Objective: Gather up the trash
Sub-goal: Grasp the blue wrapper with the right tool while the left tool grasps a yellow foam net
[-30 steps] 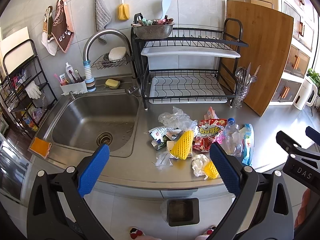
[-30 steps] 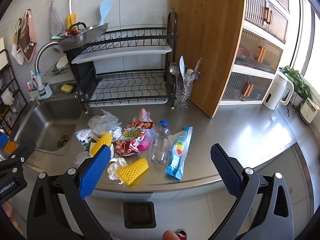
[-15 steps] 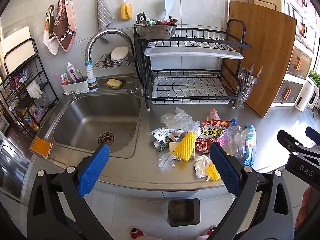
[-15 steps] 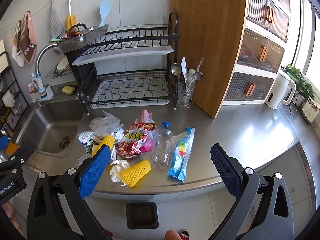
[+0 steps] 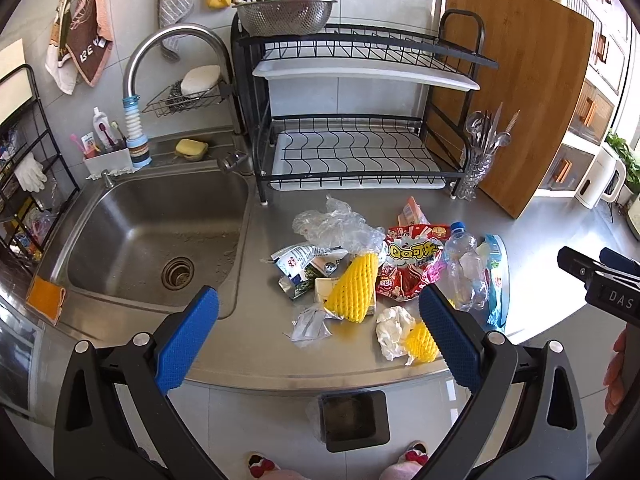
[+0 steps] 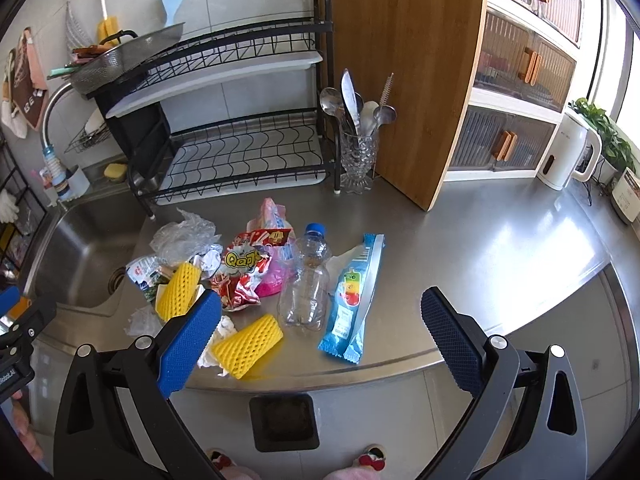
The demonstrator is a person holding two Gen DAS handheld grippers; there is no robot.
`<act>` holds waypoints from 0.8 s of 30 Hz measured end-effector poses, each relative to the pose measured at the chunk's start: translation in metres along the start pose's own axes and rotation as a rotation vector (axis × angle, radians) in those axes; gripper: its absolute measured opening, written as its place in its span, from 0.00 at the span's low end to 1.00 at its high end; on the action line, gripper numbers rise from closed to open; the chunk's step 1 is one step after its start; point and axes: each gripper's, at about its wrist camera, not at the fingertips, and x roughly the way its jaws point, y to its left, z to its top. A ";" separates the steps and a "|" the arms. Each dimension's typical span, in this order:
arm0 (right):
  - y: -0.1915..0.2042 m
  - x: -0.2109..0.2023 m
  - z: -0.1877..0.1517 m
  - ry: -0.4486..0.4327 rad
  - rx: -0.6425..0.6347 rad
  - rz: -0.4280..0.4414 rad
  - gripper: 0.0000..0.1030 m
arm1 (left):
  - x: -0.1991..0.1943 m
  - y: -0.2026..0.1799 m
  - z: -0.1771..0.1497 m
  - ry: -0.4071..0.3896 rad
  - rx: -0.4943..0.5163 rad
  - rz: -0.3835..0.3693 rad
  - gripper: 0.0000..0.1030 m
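A heap of trash lies on the steel counter (image 5: 260,344) right of the sink: a yellow foam net (image 5: 352,290), a second yellow net (image 6: 248,344) by a crumpled white tissue (image 5: 392,330), a red snack bag (image 5: 410,266), a clear plastic bottle (image 6: 306,280), a blue wrapper (image 6: 354,300), a clear plastic bag (image 5: 332,224). A black bin (image 5: 354,420) stands on the floor below the counter edge. My left gripper (image 5: 318,336) is open and empty, in front of the heap. My right gripper (image 6: 320,338) is open and empty, near the bottle and wrapper.
The sink (image 5: 156,232) is at the left with a tap (image 5: 168,44). A black dish rack (image 5: 360,120) stands behind the heap. A glass cutlery holder (image 6: 358,148), a wooden board (image 6: 404,64) and a white kettle (image 6: 572,156) are to the right.
Both grippers have moved forward, closer to the counter and the trash heap. Both stay open and empty.
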 end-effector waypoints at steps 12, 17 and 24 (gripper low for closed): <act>-0.031 0.098 -0.001 0.230 0.117 0.026 0.65 | 0.101 -0.011 0.004 0.152 0.037 -0.062 0.69; -0.038 0.137 -0.004 0.302 0.140 0.014 0.47 | 0.130 -0.010 0.001 0.195 0.047 -0.072 0.61; -0.049 0.162 -0.004 0.334 0.174 0.006 0.46 | 0.159 -0.012 -0.001 0.222 0.090 -0.087 0.61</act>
